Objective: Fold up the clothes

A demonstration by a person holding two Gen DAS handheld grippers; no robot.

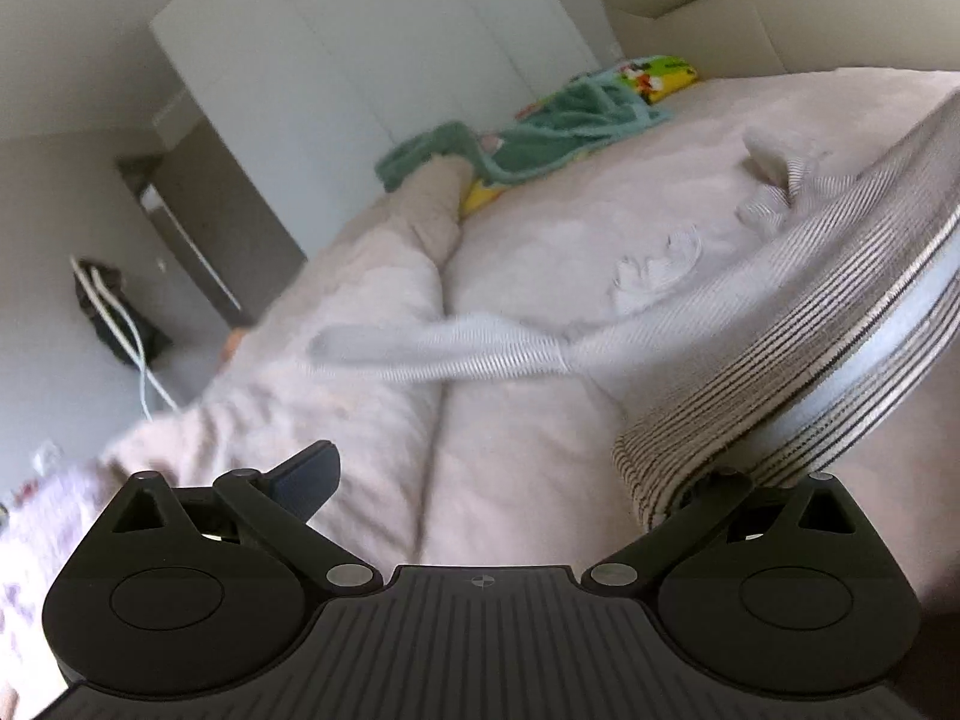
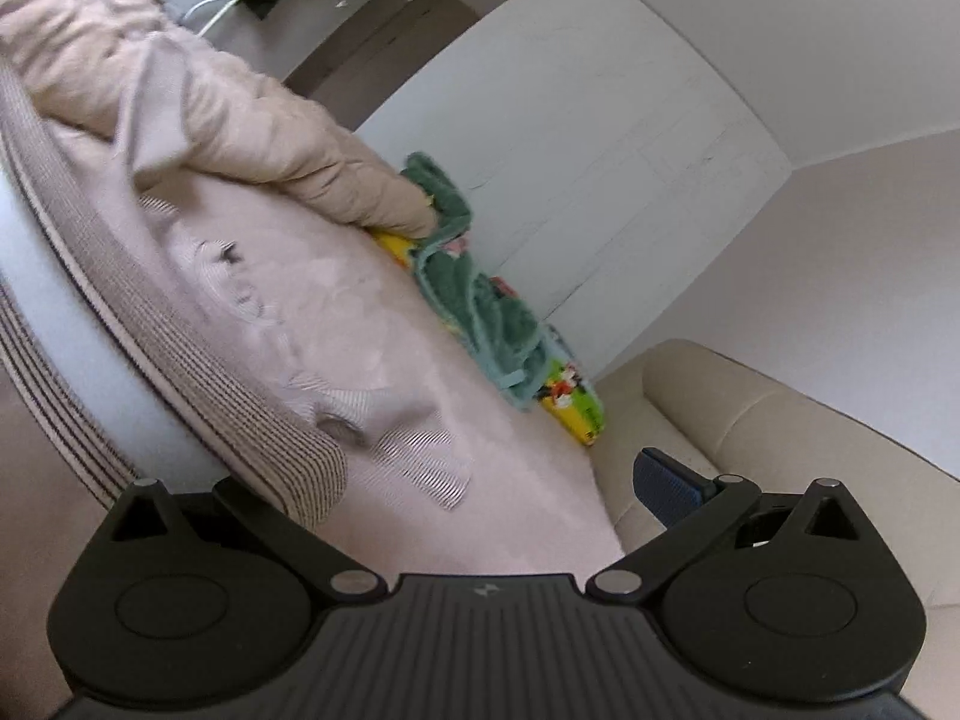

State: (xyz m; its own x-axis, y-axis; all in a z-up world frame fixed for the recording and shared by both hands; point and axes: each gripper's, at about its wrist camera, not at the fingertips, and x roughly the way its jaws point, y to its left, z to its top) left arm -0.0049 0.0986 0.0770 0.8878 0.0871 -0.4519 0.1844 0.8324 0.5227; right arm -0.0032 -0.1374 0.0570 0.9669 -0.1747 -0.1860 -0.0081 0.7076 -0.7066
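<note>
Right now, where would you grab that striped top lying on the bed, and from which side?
Probably the hem edge of the striped top, the band nearest both grippers. It lies along the near side of the bed while the sleeves trail away toward the far side, so come in low from the near side, one open gripper at each end of that band.

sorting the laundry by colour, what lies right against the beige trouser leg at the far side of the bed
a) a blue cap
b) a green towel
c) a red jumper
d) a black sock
b: the fluffy green towel is bunched around the end of the beige trouser leg, with a yellow printed cloth beneath it.
</note>
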